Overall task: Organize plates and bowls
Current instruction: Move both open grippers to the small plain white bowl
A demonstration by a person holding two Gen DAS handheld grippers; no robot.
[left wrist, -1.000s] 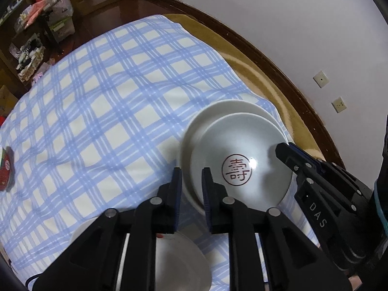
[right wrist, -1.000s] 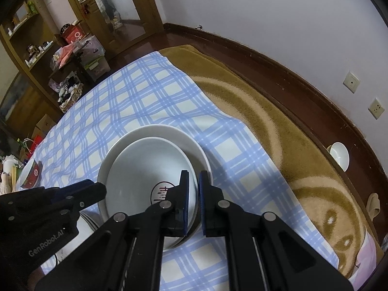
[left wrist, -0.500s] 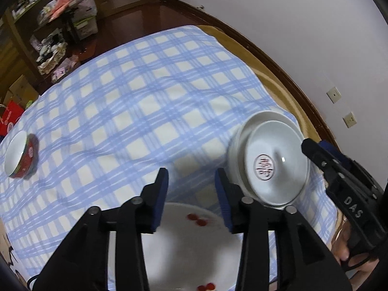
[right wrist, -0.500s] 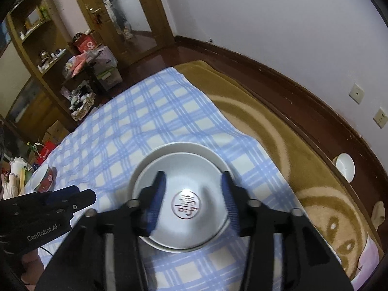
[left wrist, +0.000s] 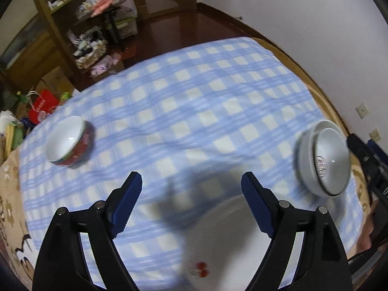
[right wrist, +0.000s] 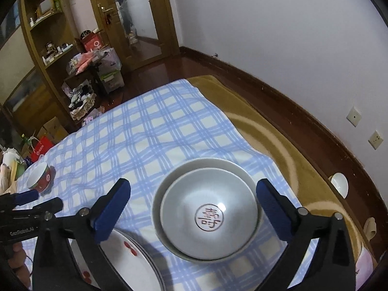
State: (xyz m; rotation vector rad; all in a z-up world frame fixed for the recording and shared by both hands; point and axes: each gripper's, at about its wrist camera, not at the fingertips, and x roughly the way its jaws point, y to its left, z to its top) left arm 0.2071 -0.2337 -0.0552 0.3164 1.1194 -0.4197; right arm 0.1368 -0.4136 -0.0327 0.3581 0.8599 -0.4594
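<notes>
Blue-checked cloth (right wrist: 150,131) under nested bowls (right wrist: 208,215) stamped with a red seal character, "GenRobot.AI" on left gripper (left wrist: 191,202), both grippers' (right wrist: 192,208) fingers spread wide, empty.

bowls (right wrist: 209,214): glazed ceramic, pale grey, smooth, with a bright glint inside
red bowl (left wrist: 69,145): glossy ceramic, white inside, red patterned outside
plates (right wrist: 134,264): shiny white ceramic with red spots
cloth (right wrist: 150,140): soft matt fabric, blue and white checks, lightly creased
blanket (right wrist: 274,131): fuzzy tan pile
finger pads (right wrist: 112,213): matt blue, ridged
floor (left wrist: 194,28): polished dark wood
</notes>
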